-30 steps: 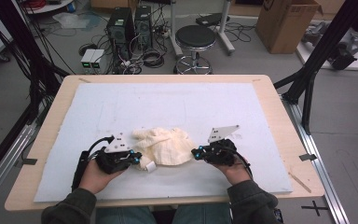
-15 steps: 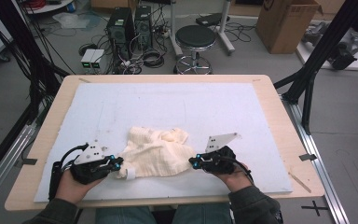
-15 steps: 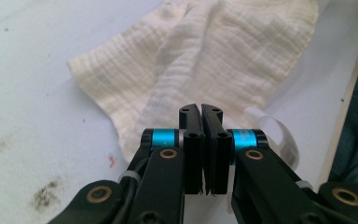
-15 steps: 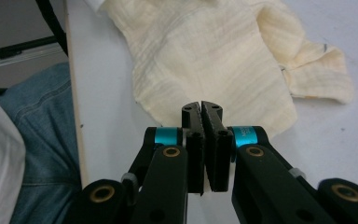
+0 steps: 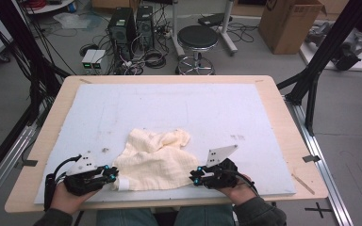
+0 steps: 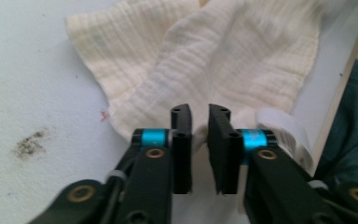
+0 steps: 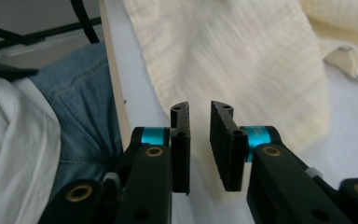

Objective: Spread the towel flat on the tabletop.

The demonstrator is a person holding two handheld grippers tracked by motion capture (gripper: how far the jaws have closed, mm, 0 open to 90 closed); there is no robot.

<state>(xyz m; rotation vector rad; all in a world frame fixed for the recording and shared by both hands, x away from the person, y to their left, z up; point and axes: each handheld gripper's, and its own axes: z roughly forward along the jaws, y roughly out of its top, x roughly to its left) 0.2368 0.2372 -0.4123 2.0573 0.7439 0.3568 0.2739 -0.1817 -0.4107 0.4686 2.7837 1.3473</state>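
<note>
A cream muslin cloth (image 5: pixel 155 157) lies partly spread on the white mat (image 5: pixel 169 103), its near edge along the table's front. My left gripper (image 5: pixel 114 175) rests at the cloth's near left corner, beside a white tag (image 5: pixel 122 184). Its jaws have just been opening; in the left gripper view (image 6: pixel 199 112) a narrow gap shows a bit of the cloth (image 6: pixel 223 60) between the pads, which do not press it. My right gripper (image 5: pixel 194 179) sits at the near right corner. Its jaws (image 7: pixel 199 109) have also just been opening, and the cloth (image 7: pixel 242 60) lies in and beyond the gap, unclamped.
The mat covers a wooden table (image 5: pixel 283 117) whose front edge runs just behind both hands. The person's jeans (image 7: pixel 84 93) are close below that edge. A stool (image 5: pixel 198 40), computer towers (image 5: pixel 122 23) and a cardboard box (image 5: pixel 290 23) stand on the floor beyond the table.
Both hands moved apart along the front edge, the left one farther. The cloth went from a bunched heap to a flatter, wider sheet drawn toward the near edge.
</note>
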